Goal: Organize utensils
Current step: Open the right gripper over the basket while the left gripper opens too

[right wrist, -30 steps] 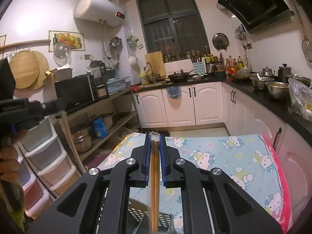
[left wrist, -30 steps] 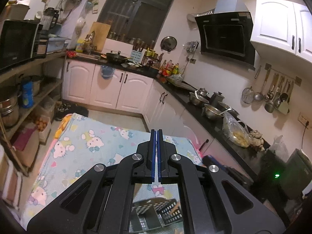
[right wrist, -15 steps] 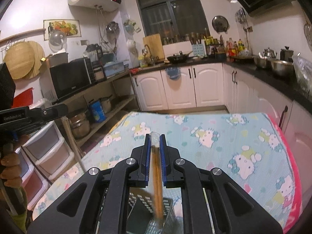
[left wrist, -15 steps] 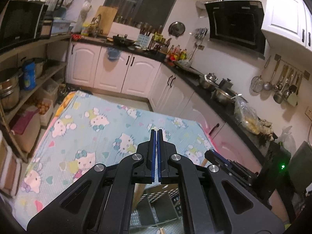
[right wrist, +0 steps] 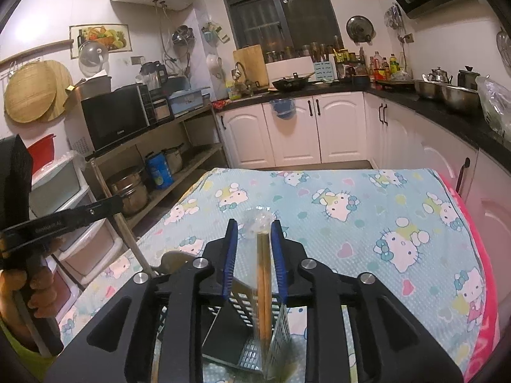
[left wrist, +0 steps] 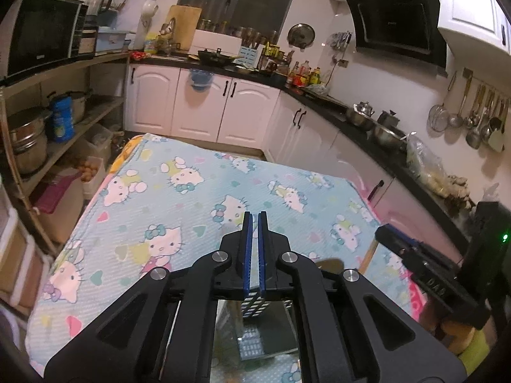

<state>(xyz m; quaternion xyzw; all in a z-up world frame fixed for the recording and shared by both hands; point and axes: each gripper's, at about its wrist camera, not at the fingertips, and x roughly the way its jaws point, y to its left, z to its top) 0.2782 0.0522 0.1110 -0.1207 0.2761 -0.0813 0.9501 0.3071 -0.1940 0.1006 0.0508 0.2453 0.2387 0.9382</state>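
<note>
A perforated metal utensil holder (right wrist: 242,306) stands on the table, right under both grippers. A pair of wooden chopsticks (right wrist: 263,274), its top wrapped in clear plastic, stands upright in one compartment. My right gripper (right wrist: 254,223) is around the chopsticks. Its jaws are opening and the blue pads stand apart from the wood. My left gripper (left wrist: 254,215) is shut, just above the holder (left wrist: 255,332). A perforated wall shows right below its pads; whether they pinch it I cannot tell. A long wooden handle (right wrist: 137,249) leans up from the holder's left side.
The table carries a light blue cartoon-cat cloth (left wrist: 179,191) with a pink edge (right wrist: 479,274) at the right. White kitchen cabinets and a dark counter (left wrist: 367,121) run behind and to the right. Open shelves with pots (right wrist: 127,188) stand left. A hand (right wrist: 19,287) holds the left gripper.
Both grippers have sunk toward the table and the holder. The right jaws have opened off the chopsticks, which now stand in the holder. The left jaws stayed shut.
</note>
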